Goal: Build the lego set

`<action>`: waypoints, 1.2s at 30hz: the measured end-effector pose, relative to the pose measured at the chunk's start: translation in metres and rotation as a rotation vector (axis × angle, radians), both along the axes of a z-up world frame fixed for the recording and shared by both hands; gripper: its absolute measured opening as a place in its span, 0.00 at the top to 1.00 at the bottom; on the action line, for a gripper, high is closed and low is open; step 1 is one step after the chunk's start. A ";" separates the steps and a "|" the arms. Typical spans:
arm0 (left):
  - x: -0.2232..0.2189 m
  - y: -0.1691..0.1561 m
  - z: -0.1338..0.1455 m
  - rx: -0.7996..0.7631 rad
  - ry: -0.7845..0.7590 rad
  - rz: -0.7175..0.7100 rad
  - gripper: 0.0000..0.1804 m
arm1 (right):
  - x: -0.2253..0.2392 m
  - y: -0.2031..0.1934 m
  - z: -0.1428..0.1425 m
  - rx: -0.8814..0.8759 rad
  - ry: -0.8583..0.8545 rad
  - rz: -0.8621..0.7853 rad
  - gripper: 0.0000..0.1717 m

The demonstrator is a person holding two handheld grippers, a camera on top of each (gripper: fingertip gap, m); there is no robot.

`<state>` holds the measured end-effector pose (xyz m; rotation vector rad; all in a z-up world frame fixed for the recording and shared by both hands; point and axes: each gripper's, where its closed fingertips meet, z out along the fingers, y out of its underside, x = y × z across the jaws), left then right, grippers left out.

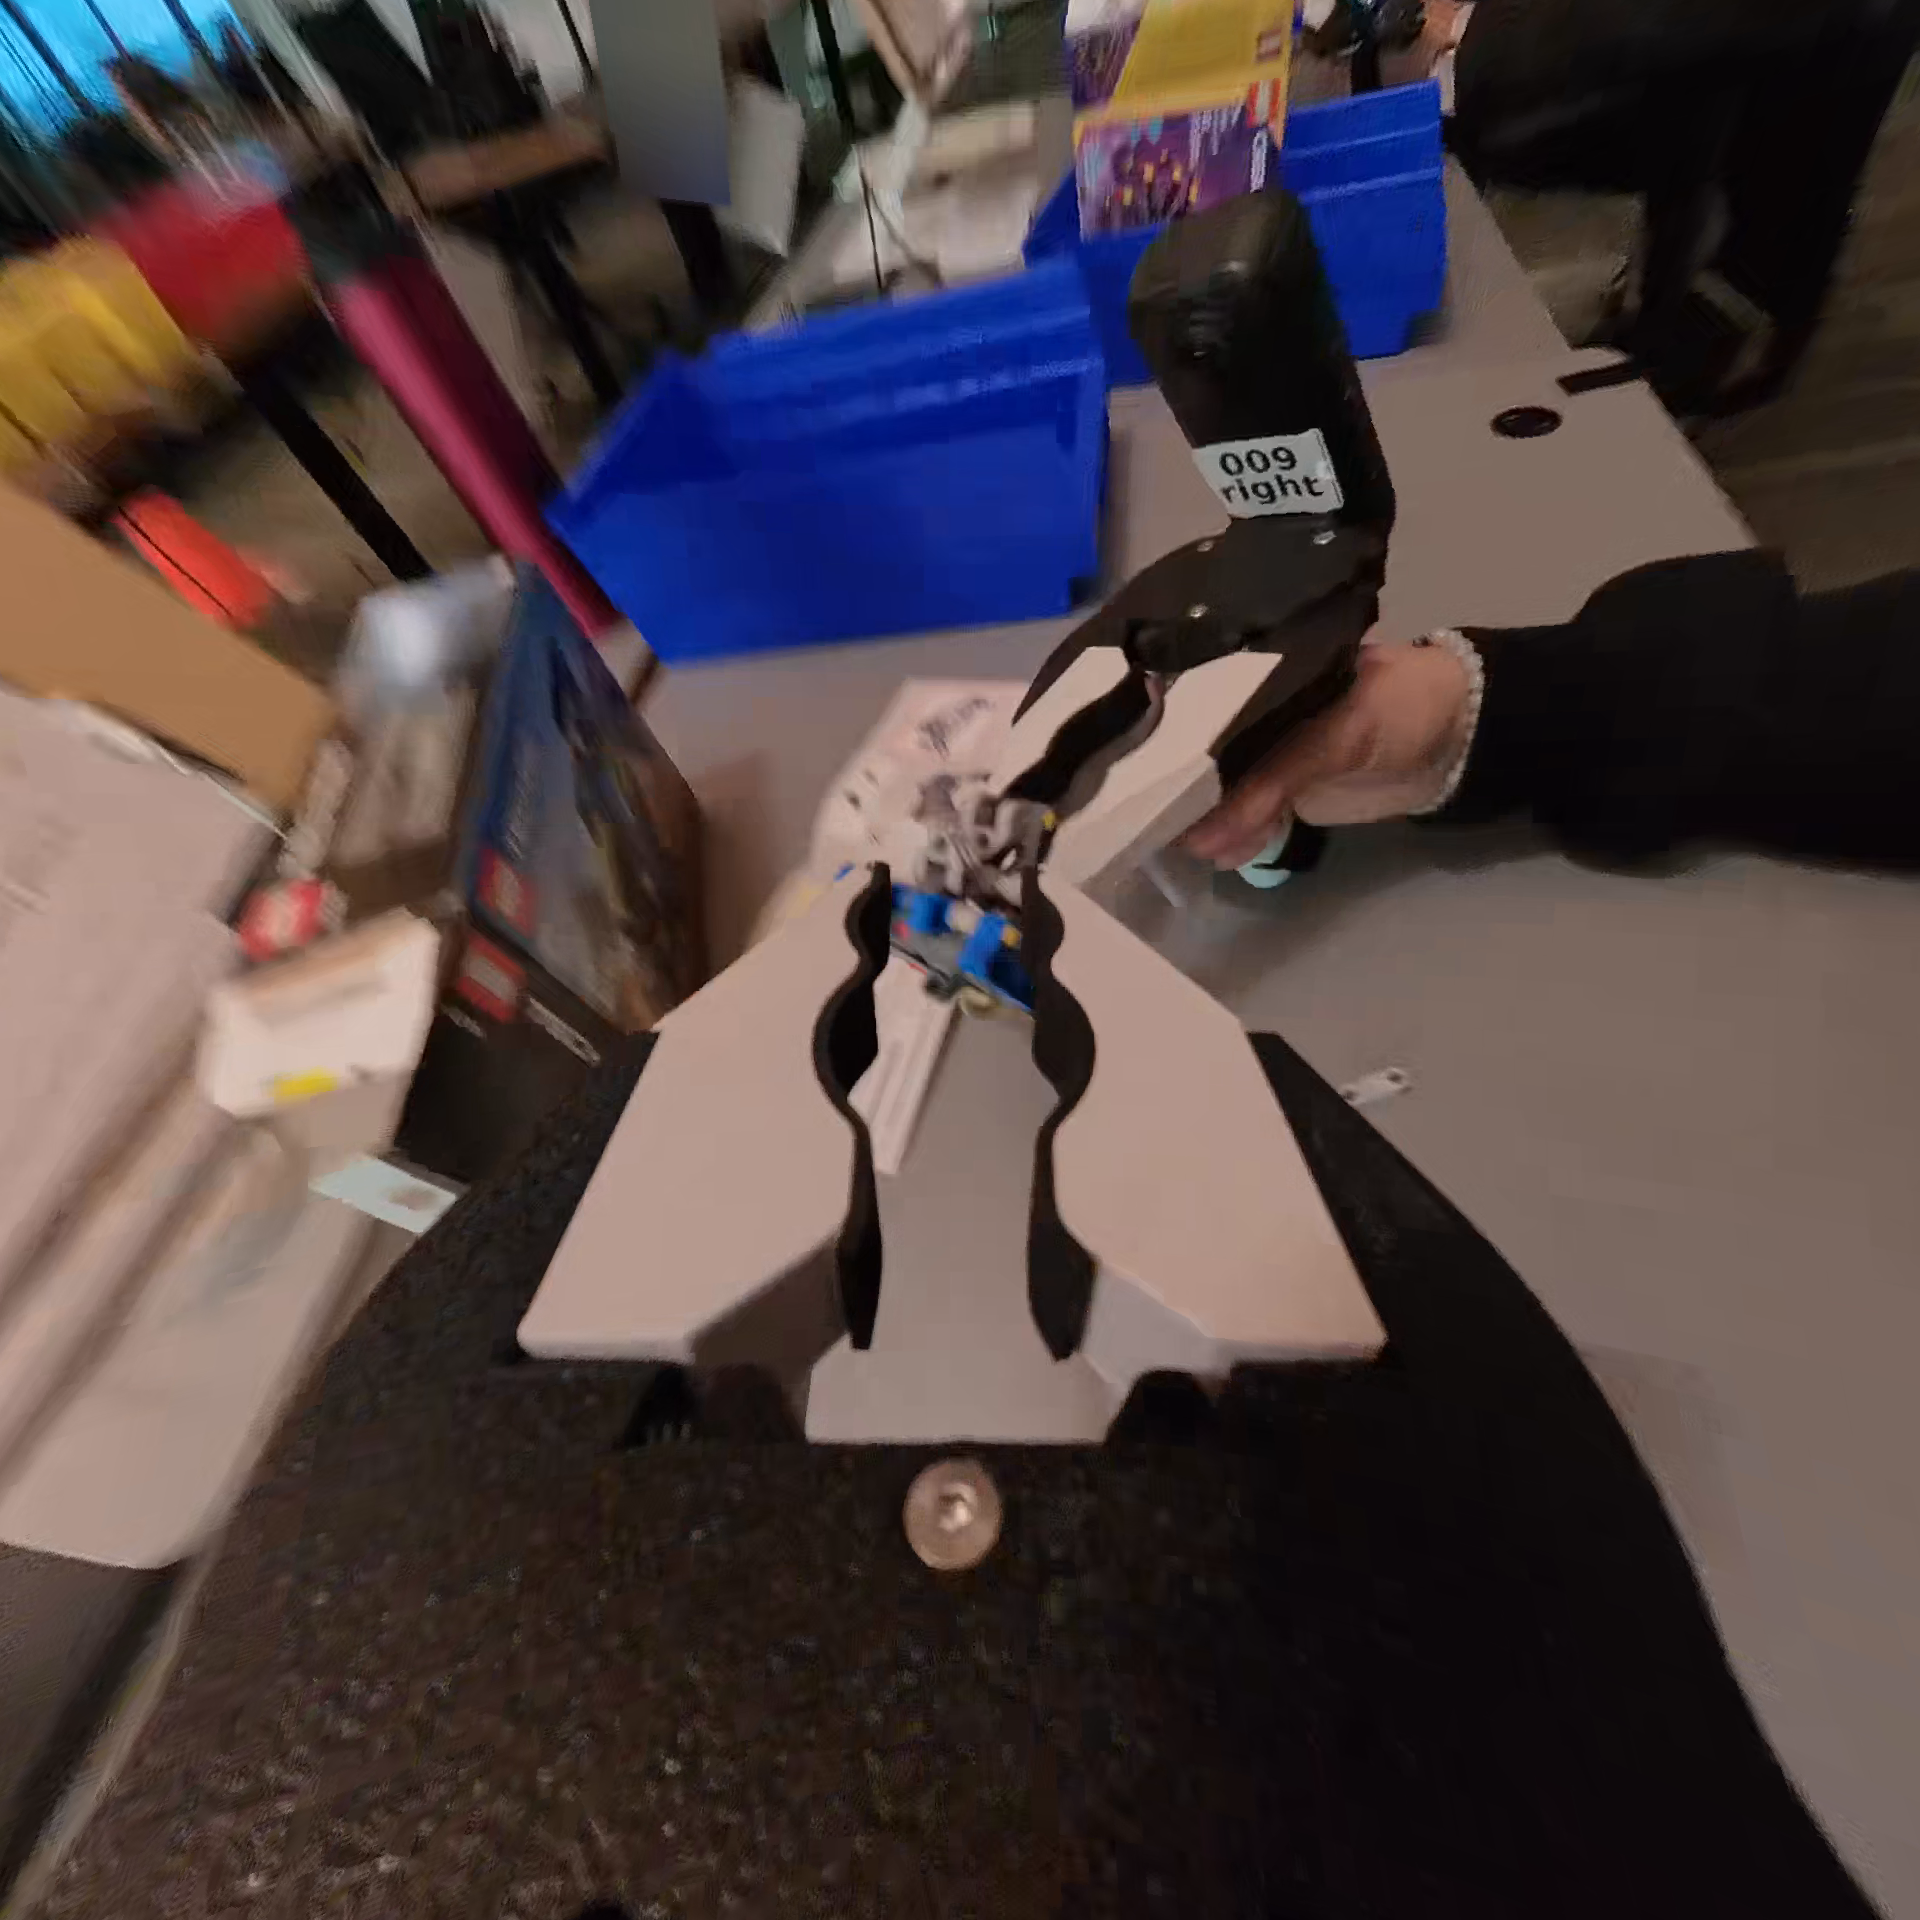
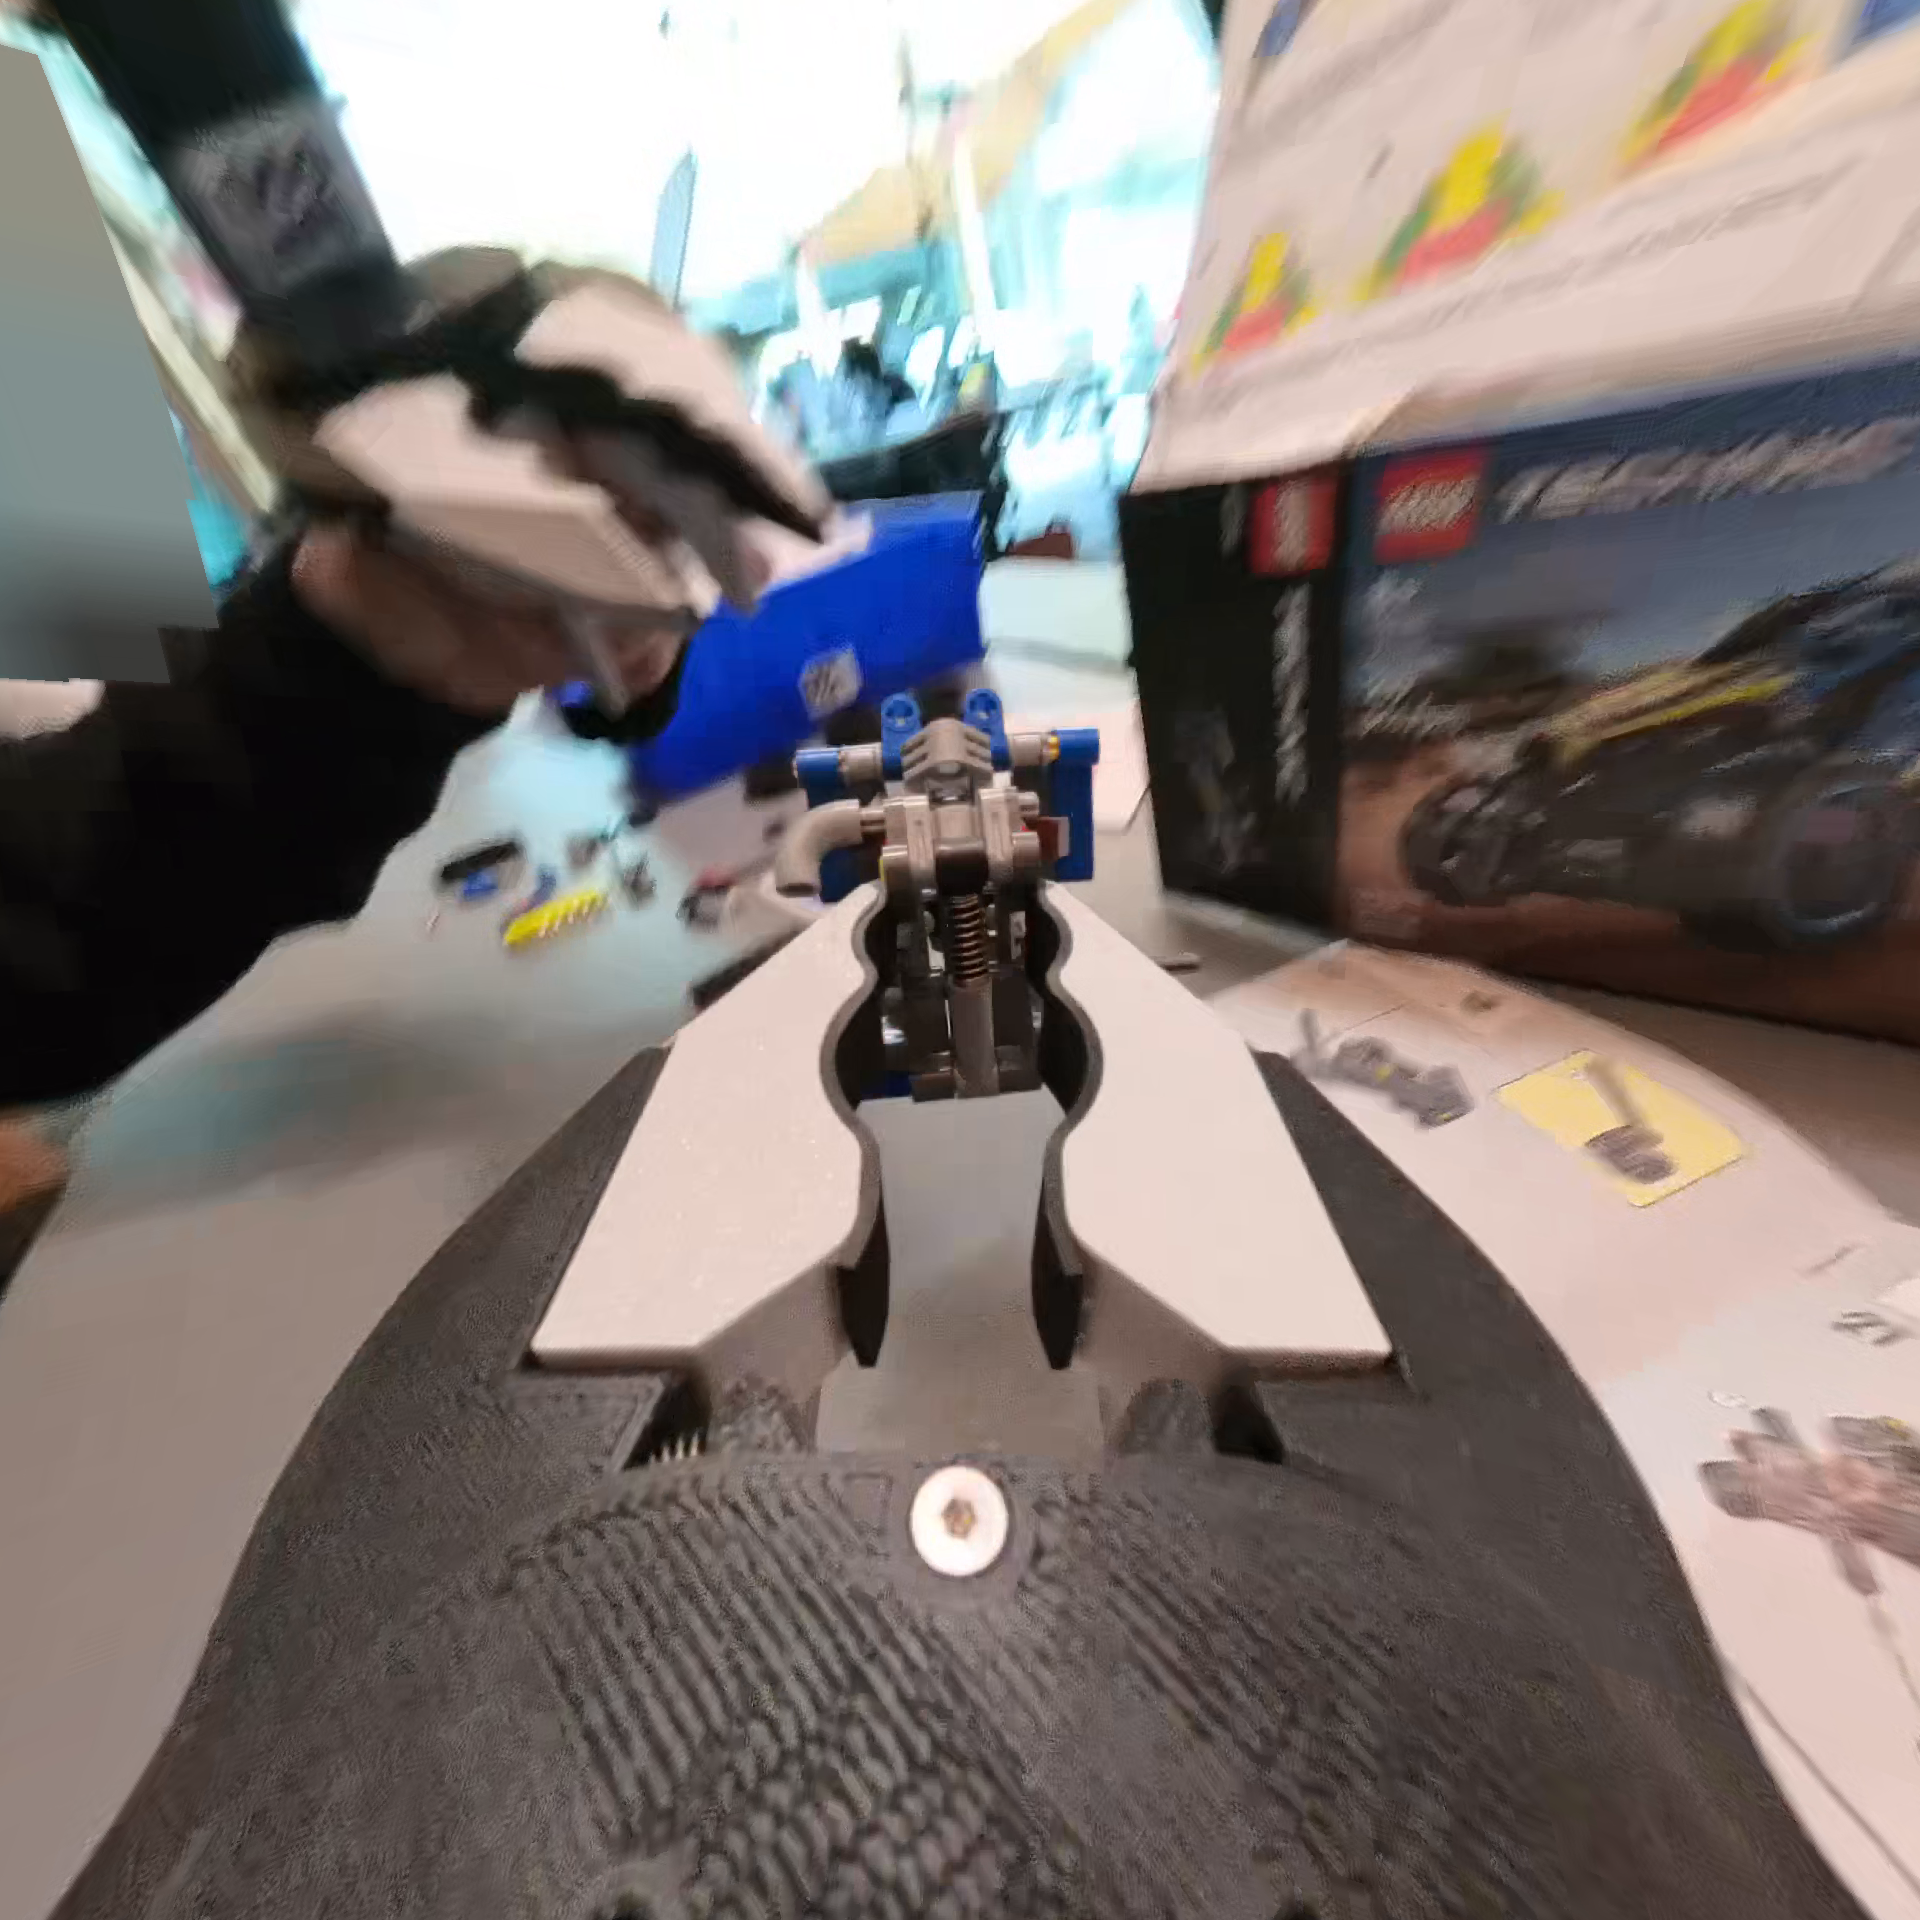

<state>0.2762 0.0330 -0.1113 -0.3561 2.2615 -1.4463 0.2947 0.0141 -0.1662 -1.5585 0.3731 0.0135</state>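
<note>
While my right gripper (image 2: 956, 935) grips the half-built brick model (image 2: 940, 821) with both pads pressed on its grey spring-strut core, my left gripper (image 1: 956, 914) hangs unclenched above it, holding nothing. Blue beams and grey knobbly plastic joints are already fitted; loose small parts (image 2: 551, 914) lie toward the grey table's (image 1: 1558, 1039) far edge, beside the glossy cardboard set box (image 2: 1621, 717).

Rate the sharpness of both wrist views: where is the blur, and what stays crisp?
Left wrist view: motion-smeared nearly throughout, worst on the cardboard boxes at the left edge; even the blue and grey brick model beyond its fingertips is soft. Right wrist view: the same model in its jaws is crisp, while the left gripper and toy box streak; both show wide-angle bending.
</note>
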 end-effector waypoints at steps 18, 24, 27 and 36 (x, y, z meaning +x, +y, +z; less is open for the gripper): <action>-0.006 -0.026 0.043 0.077 -0.355 0.186 0.95 | -0.001 -0.015 0.073 0.541 0.066 -0.102 0.88; -0.016 -0.037 0.020 0.391 -0.514 0.121 0.92 | -0.001 -0.017 0.075 0.608 0.165 -0.058 0.87; -0.013 -0.037 0.019 0.564 -0.635 0.152 0.92 | -0.003 -0.015 0.073 0.617 0.197 -0.031 0.88; 0.000 -0.026 0.014 0.899 -0.787 0.225 0.88 | -0.006 -0.008 0.070 0.529 0.109 -0.069 0.88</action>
